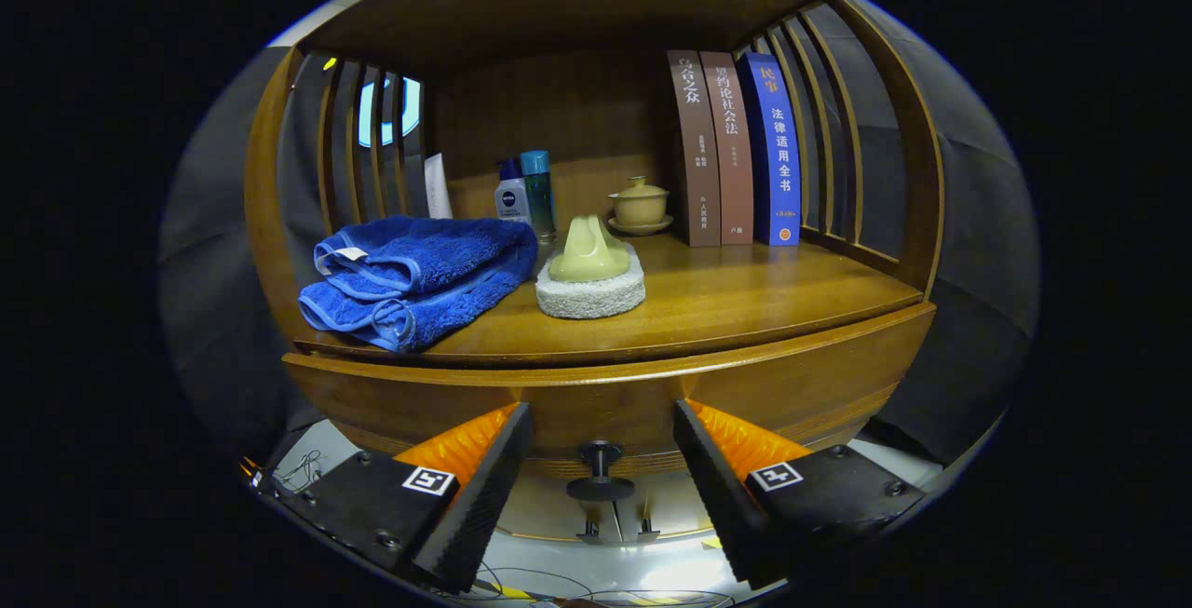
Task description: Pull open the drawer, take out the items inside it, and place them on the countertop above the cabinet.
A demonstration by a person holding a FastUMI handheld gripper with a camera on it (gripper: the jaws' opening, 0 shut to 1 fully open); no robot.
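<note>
A wooden cabinet stands ahead of me, its countertop (pixel 745 296) level with my view. On the countertop lie a folded blue towel (pixel 419 277) and, to its right, a white scrub pad with a pale green handle (pixel 590 273). Below the countertop runs the drawer front (pixel 792 385), with a dark round knob (pixel 600 473) at its middle. My gripper (pixel 601 459) is open, its fingers on either side of the knob and not touching it. The drawer's inside is hidden.
Behind the towel stand two small bottles (pixel 524 194) and a white tube (pixel 438 187). A lidded tea bowl on a saucer (pixel 639 206) sits near the back, with three upright books (pixel 736 152) to its right. Slatted wooden sides and a top shelf enclose the countertop.
</note>
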